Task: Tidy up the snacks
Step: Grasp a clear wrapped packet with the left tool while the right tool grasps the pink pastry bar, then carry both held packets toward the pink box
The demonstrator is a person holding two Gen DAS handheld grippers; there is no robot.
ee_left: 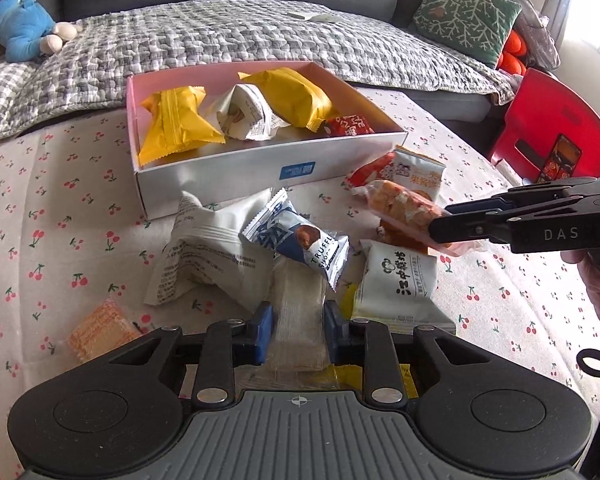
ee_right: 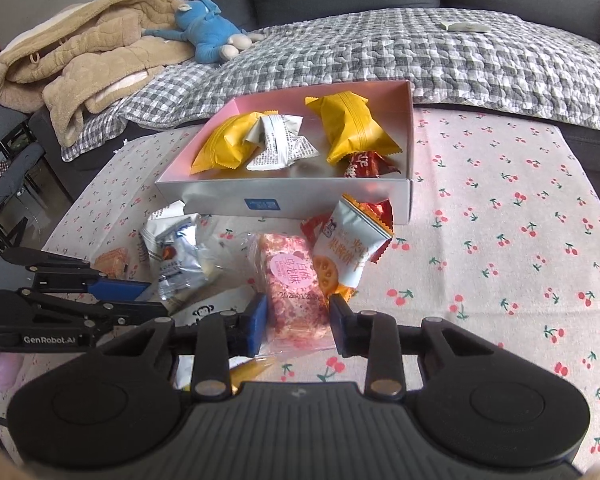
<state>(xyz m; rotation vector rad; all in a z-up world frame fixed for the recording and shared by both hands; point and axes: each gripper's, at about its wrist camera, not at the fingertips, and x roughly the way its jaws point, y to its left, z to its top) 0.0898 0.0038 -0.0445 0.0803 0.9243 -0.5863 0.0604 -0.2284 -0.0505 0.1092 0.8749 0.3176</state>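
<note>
Both hand-held grippers are down among the loose snacks on the cherry-print tablecloth (ee_right: 500, 240), just in front of the shallow box (ee_left: 228, 172), which is white outside and pink inside. The left gripper (ee_left: 296, 330) has its blue pads pressed against the two sides of a pale, clear-wrapped wafer bar (ee_left: 298, 320) that lies lengthwise between them; the jaws are nearly closed on it, and the bar still looks to be resting on the cloth. The right gripper (ee_right: 298, 326) is clamped the same way on a pink speckled bar in a clear wrapper (ee_right: 296, 292) with a round pink label; seen from the left wrist camera this bar sticks out from the black fingers, tilted above the pile. Around them lie a blue-and-white truffle packet (ee_left: 300, 240), a crumpled white packet with fine print (ee_left: 204, 256), a white packet with a monkey logo (ee_left: 400, 280), a white-and-orange biscuit packet (ee_right: 348, 248) leaning against the box's front wall, and an orange cracker pack (ee_left: 96, 330) off to the left gripper's left. Inside the box sit two yellow packets (ee_right: 352, 128), a white crumpled packet (ee_right: 280, 144) between them, and a small red packet (ee_right: 366, 166) in the near corner. A blue plush toy (ee_right: 208, 36) lies on the grey checked quilt (ee_right: 420, 52) on the sofa behind.
</note>
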